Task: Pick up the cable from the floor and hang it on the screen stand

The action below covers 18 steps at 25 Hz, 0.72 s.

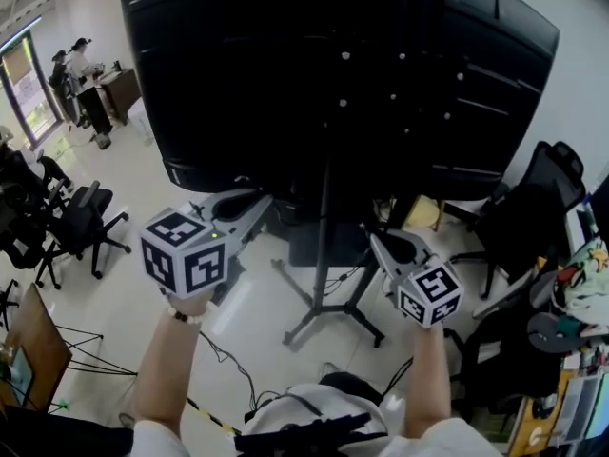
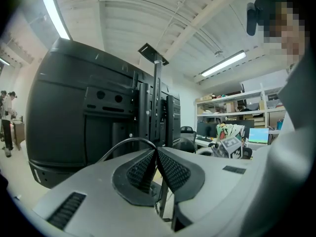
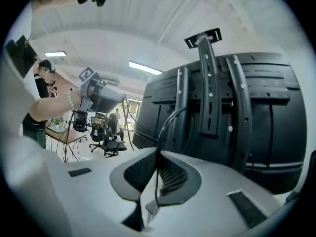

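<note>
The back of a large black screen [image 1: 333,74] fills the top of the head view, mounted on a black screen stand [image 1: 324,246] whose legs spread over the pale floor. My left gripper [image 1: 265,198] is raised just below the screen's lower edge, left of the pole. It is shut on a thin black cable [image 2: 123,144], which arcs left out of the closed jaws [image 2: 155,149]. My right gripper [image 1: 369,233], right of the pole, is also shut on the cable [image 3: 168,125], which rises from its jaws [image 3: 158,154] and curves toward the stand's bracket [image 3: 210,83]. In the head view the cable is lost against the dark screen.
Office chairs stand at the left [image 1: 81,222] and right [image 1: 547,184]. A cluttered desk [image 1: 580,293] sits at the right edge and a wooden desk [image 1: 29,341] at lower left. Another thin wire [image 1: 233,365] trails over the floor near my feet. People stand far left [image 1: 81,74].
</note>
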Tool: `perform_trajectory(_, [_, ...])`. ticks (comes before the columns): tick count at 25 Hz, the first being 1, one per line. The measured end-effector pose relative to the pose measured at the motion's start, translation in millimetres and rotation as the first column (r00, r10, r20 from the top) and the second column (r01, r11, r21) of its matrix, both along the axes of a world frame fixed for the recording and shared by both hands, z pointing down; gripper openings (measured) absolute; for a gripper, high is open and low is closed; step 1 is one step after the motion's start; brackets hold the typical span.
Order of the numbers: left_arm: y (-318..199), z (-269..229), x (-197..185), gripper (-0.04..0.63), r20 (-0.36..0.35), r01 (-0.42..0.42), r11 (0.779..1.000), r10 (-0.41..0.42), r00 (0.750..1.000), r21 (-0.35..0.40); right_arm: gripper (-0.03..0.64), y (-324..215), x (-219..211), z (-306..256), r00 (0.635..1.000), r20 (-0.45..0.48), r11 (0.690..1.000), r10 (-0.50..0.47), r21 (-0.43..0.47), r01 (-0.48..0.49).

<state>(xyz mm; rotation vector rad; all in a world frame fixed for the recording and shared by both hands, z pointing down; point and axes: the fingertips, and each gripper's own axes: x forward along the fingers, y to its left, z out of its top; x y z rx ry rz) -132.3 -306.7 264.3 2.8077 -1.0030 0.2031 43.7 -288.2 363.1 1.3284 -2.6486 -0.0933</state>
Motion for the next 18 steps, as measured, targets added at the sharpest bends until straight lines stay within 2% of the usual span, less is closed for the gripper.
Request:
perform_trajectory(3, [20,27,-1,0.015,0.040,0.007,1.000,-0.006,0.999,-0.018,0.027,1,-12,-43,0.995,-0.004,0.994,-0.104,0.047,0.104])
perform_trajectory(5, [30,41,-3,0.014,0.051,0.022,0.999,-0.021,0.999,-0.023,0.026,0,-20,-66,0.988,-0.050,0.987,-0.145,0.066,0.148])
perform_trajectory(8, [41,54,-10,0.015,0.061,0.046,0.999,-0.044,0.997,-0.025,0.028,-6,-27,-95,0.976,-0.165,0.981,-0.141,0.111,0.160])
perform_trajectory(11, [52,73,-17,0.014,0.116,0.047,0.998,-0.042,0.992,-0.044,0.028,-18,-27,-128,0.965,-0.250,0.973,-0.077,0.191,0.127])
perform_trajectory(13, [55,86,-20,0.014,0.122,0.050,0.996,-0.042,0.992,-0.070,0.028,-29,-30,-152,0.973,-0.218,0.966,-0.072,0.227,0.122])
perform_trajectory(15, [55,93,-20,0.014,0.101,0.062,0.994,-0.053,0.993,-0.086,0.028,-38,-37,-178,0.985,-0.109,0.959,-0.132,0.236,0.155])
perform_trajectory(18, [53,94,-13,0.014,0.077,0.069,0.994,-0.062,0.995,-0.089,0.028,-56,-50,-216,0.979,0.054,0.955,-0.197,0.234,0.180])
